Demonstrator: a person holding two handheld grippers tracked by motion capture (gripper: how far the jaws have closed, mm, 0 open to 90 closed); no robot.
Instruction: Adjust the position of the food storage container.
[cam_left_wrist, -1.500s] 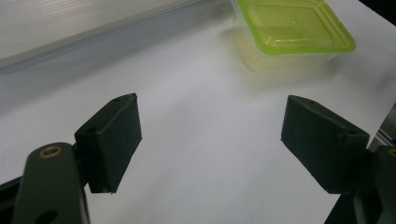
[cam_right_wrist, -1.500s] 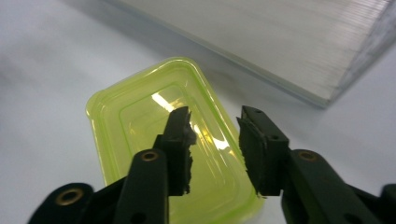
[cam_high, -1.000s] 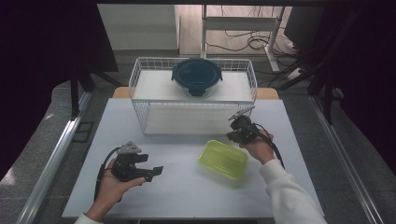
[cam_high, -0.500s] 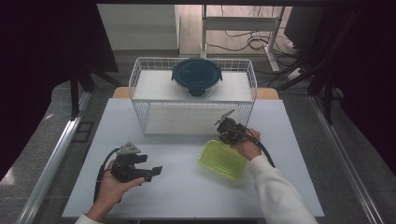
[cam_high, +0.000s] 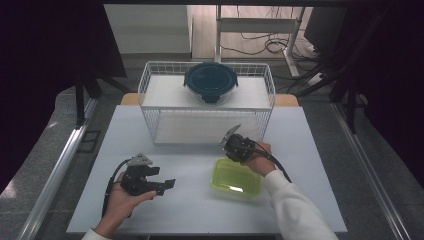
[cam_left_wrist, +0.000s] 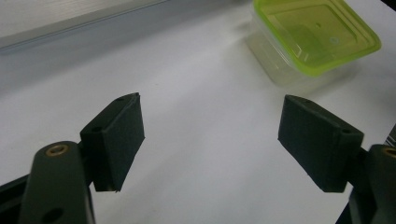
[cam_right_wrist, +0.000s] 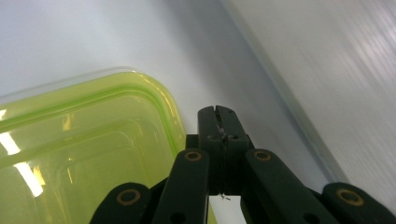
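Half the green container — cropped

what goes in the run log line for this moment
left tool: open, over bare table | right tool: shut, empty, beside green-lidded container | round container: in wire basket

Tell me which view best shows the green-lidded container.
The left gripper view: the green-lidded container shows its lid and clear wall. The high view has it small beside the right claw; the right gripper view crops it.

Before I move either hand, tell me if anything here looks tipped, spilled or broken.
Nothing stands out. The green-lidded box sits flat and closed on the table, and the round dark-lidded container rests level in the wire basket. No spills show.
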